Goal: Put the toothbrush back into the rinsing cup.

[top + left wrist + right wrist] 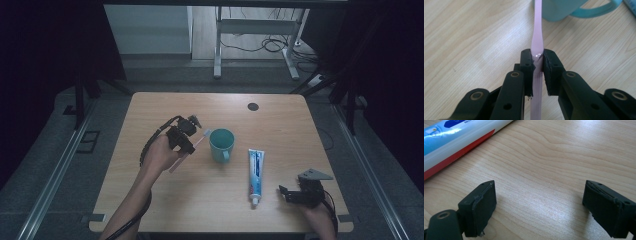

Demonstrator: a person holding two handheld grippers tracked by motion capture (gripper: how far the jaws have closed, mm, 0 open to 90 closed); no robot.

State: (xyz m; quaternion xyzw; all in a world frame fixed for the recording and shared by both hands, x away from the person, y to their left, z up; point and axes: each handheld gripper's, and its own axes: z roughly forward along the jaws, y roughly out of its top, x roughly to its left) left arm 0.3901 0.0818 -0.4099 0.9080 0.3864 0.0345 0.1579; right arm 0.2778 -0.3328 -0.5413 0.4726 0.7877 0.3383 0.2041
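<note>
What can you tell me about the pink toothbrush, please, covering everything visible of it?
The toothbrush is pale pink, slim, and looks like smooth plastic, with a ribbed lower handle. The left gripper is shut on its handle, holding it above the wooden table. In the high view its whitish head end points towards the teal mug, close to the rim; whether they touch cannot be told. Its bristles are too small to make out.

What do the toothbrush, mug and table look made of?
Toothbrush: likely glossy plastic; smooth pink handle with a highlight. Mug: teal, matte, even colour; plastic or glazed ceramic, can't tell. Table: pale wood grain, probably laminate.
</note>
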